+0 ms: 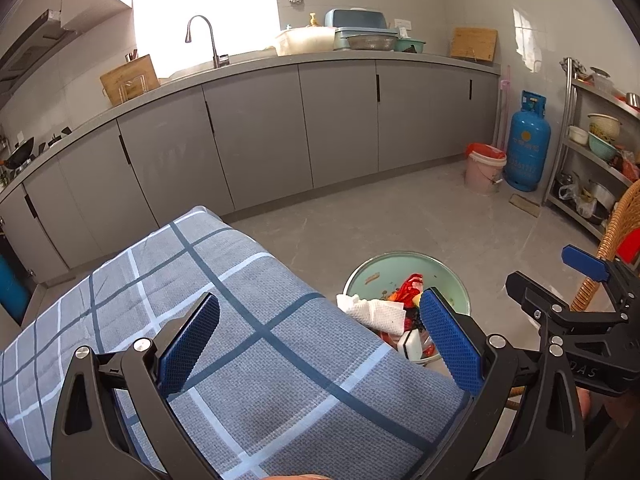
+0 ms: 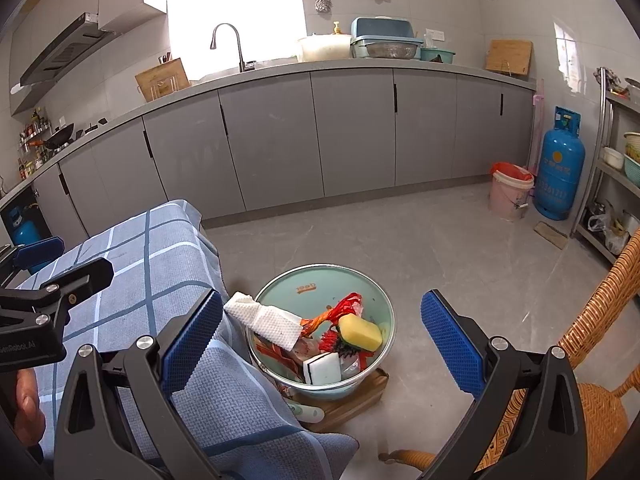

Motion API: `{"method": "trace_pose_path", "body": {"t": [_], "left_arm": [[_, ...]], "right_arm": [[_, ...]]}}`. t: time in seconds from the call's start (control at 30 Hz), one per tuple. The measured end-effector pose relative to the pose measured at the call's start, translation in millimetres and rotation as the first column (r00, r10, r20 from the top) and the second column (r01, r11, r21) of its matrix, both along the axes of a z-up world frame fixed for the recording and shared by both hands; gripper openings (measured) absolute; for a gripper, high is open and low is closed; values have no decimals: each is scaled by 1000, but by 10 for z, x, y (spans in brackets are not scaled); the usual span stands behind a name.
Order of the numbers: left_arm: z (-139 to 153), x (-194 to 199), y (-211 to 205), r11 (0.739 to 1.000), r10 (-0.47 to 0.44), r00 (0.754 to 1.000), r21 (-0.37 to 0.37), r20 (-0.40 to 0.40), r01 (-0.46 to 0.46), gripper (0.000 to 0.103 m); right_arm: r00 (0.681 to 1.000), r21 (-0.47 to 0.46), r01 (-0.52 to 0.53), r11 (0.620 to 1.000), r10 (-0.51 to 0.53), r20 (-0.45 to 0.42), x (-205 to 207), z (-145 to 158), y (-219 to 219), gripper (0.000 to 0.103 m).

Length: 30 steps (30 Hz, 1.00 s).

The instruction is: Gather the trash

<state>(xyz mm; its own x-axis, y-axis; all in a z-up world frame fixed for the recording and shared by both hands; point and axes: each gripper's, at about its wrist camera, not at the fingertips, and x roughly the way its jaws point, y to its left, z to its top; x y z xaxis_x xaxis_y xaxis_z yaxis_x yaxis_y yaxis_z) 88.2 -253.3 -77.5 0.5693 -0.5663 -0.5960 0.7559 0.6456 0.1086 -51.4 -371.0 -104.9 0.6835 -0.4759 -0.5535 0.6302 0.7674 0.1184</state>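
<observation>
Beside checked table (image 2: 168, 256) | trash basin (image 2: 320, 280) loaded | left gripper (image 1: 320, 340), right gripper (image 2: 322, 340) both wide, empty | step: collecting seemingly done | next: find leftovers.

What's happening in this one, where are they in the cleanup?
A person holds a gripper in each hand above a table covered with a blue plaid cloth. Both the left gripper and the right gripper are open and hold nothing. Beside the table, a pale green bin on the floor already holds trash: a paper towel, a yellow sponge, a white sponge block and red wrappers.
</observation>
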Motion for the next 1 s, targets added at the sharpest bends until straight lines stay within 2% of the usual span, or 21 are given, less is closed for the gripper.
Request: {"method": "trace_pose_path", "body": {"t": [1.0], "left_arm": [[38, -8, -7, 1000, 4, 1000, 9, 10, -4, 99]], "right_arm": [[1000, -15, -6, 1000, 6, 7, 3, 76, -3, 98]]}}
